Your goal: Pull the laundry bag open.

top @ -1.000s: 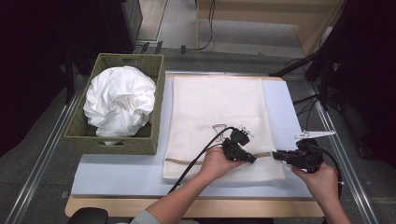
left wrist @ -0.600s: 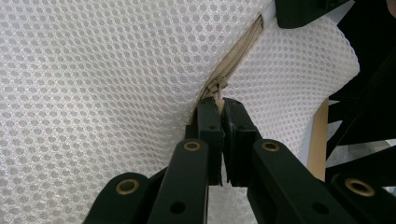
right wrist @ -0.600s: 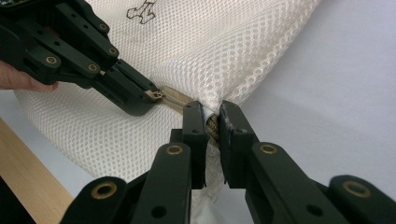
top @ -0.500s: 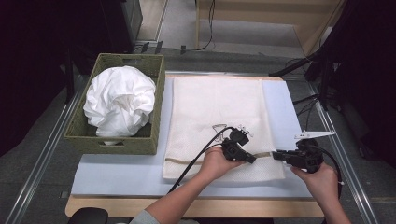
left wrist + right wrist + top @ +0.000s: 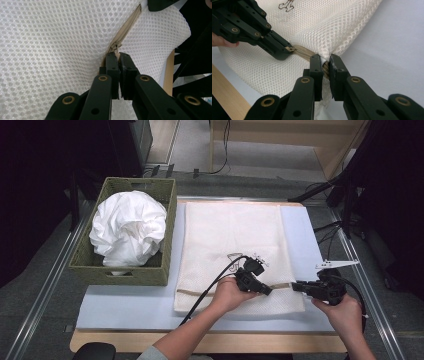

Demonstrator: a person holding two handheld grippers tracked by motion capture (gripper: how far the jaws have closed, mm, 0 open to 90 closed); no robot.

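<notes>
A white mesh bag (image 5: 235,235) lies flat on a pale blue mat (image 5: 300,225), with a beige zipper (image 5: 281,285) running across its near end. My left gripper (image 5: 267,290) is shut on the zipper pull (image 5: 115,48), at the near end of the beige zipper tape (image 5: 127,27) in the left gripper view. My right gripper (image 5: 296,286) is shut on the bag's right edge at the zipper's end (image 5: 325,67), bunching the mesh (image 5: 332,25) there. The right gripper view shows the left gripper (image 5: 280,51) a short way along the zipper, its tips at the pull (image 5: 291,49).
A green woven basket (image 5: 80,265) holding crumpled white cloth (image 5: 127,227) stands at the left of the mat. The table's wooden front edge (image 5: 250,342) runs just below both hands. Cables trail from the grippers, and dark stands rise at the far right.
</notes>
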